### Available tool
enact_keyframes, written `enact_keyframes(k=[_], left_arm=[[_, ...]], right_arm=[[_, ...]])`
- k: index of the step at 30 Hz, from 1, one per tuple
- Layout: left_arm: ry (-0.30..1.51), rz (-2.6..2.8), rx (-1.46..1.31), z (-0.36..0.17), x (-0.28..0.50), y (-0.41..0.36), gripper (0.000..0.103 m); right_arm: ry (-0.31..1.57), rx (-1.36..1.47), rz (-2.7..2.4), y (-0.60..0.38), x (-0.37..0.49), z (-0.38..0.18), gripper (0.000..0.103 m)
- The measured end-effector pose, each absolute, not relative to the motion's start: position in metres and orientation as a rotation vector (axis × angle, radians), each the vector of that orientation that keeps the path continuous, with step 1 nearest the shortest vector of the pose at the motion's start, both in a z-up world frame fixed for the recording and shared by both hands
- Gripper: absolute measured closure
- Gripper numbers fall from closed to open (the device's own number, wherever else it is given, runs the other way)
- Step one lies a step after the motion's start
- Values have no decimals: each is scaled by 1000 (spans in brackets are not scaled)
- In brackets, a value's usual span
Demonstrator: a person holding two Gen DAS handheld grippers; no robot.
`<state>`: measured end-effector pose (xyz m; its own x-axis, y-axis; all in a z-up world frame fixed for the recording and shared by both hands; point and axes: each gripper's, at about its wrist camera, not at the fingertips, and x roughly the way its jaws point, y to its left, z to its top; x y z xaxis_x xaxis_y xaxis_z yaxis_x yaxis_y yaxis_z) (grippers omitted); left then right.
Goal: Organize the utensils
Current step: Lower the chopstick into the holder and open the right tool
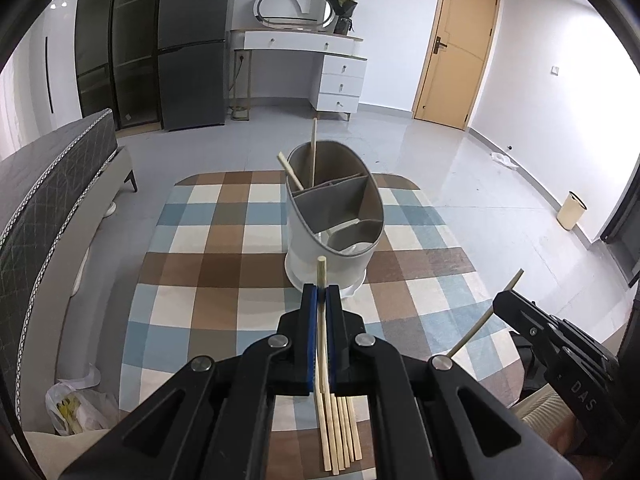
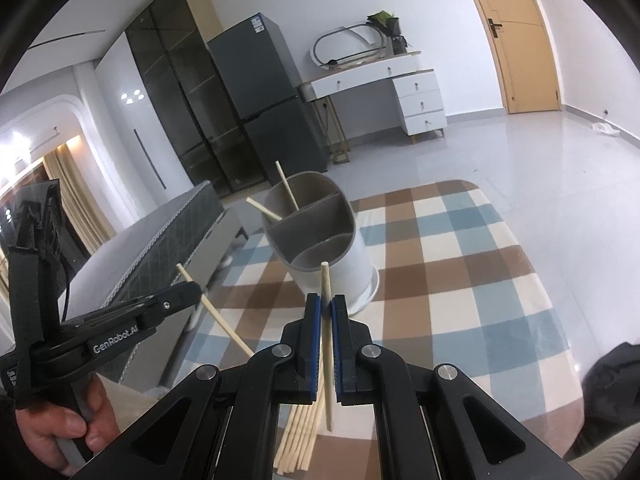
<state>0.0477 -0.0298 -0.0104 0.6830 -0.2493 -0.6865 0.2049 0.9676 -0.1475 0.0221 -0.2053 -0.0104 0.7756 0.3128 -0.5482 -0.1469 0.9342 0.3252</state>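
left gripper (image 1: 321,294): fingers clamped on one chopstick (image 1: 321,276) | right gripper (image 2: 326,306): same deal, pinching another chopstick (image 2: 326,280) | holder (image 1: 334,208): had two sticks in the back slot

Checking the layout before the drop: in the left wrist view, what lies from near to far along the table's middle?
Loose chopsticks → left tongs shut on one chopstick → utensil holder → two chopsticks standing in its far compartment.

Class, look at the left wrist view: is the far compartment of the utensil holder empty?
No: two chopsticks stand in the far compartment of the utensil holder.
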Motion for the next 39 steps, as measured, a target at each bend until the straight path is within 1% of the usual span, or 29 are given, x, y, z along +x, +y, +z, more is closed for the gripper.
enact_keyframes(k=[10,18,27,32,39], left_arm=[[758,-360,-69,31,64,-52,103],[706,-407,-108,78,99,-55,103],[637,-399,-160,115,147,-39,103],[616,-380,-175,115,166,-23,103],[650,-331,-196,89,187,-2,103]], right_arm=[[592,223,245,-220,48,15,98],[496,146,284,-229,83,70,98],[412,17,350,-198,143,123,98],[396,-40,389,-173,172,134,98],[423,-90,429,-140,200,118,98]])
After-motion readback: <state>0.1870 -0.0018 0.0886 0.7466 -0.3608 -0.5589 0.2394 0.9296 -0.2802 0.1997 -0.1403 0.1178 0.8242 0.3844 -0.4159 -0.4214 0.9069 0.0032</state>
